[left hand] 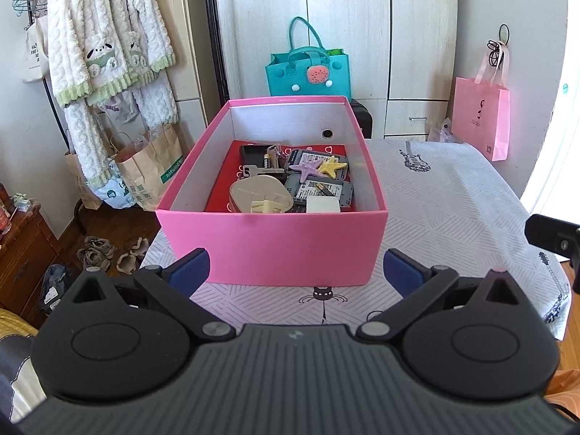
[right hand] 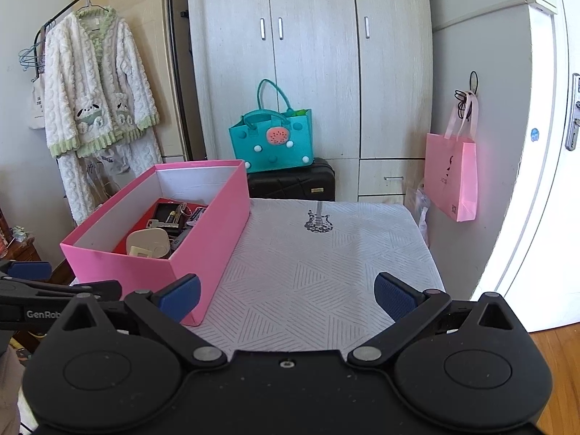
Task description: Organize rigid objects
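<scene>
The left tool (left hand: 295, 272) sits nearest the lens, its blue pads spread wide with nothing between them, poised just in front of the pink box (left hand: 272, 243). The right tool (right hand: 286, 297) is likewise fully spread and empty, hovering over the bare patterned cloth of the surface (right hand: 326, 253) to the right of the pink box (right hand: 203, 246).

The box rests on the surface, its open top showing a red lining. Inside it lie a purple starfish (left hand: 309, 165) touching a yellow starfish (left hand: 332, 166), both on top of grey battery packs (left hand: 319, 188). Toward the box's near wall sit a beige oval case (left hand: 253, 192) and a white cube (left hand: 322, 204). A key (left hand: 259, 171) lies further back.

Behind the box, a teal bag (left hand: 308, 76) stands against the wardrobe (left hand: 344, 18).
</scene>
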A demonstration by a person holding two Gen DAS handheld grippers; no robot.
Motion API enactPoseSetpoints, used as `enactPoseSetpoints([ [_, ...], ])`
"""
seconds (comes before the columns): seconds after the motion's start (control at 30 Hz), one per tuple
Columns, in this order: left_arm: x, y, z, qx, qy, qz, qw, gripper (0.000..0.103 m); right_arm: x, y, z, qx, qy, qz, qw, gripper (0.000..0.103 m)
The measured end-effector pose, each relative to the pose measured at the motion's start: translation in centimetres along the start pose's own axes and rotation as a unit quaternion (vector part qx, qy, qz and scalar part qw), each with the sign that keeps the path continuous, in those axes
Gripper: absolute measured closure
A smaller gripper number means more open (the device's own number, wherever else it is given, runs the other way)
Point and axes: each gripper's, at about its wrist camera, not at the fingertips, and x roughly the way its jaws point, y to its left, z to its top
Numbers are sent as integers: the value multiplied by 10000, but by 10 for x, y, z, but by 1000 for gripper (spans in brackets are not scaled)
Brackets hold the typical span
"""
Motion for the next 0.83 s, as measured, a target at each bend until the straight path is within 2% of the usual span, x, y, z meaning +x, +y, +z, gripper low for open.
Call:
enactPoseSetpoints([
  [0.13,-2,0,0,27,-115,131,9998,0,0,0,-1,8,0,-25,10000,0],
  [0.83,-10,-2,-4,169,-259,196,9993,0,-2,1,0,105,-5,34,9999,0],
])
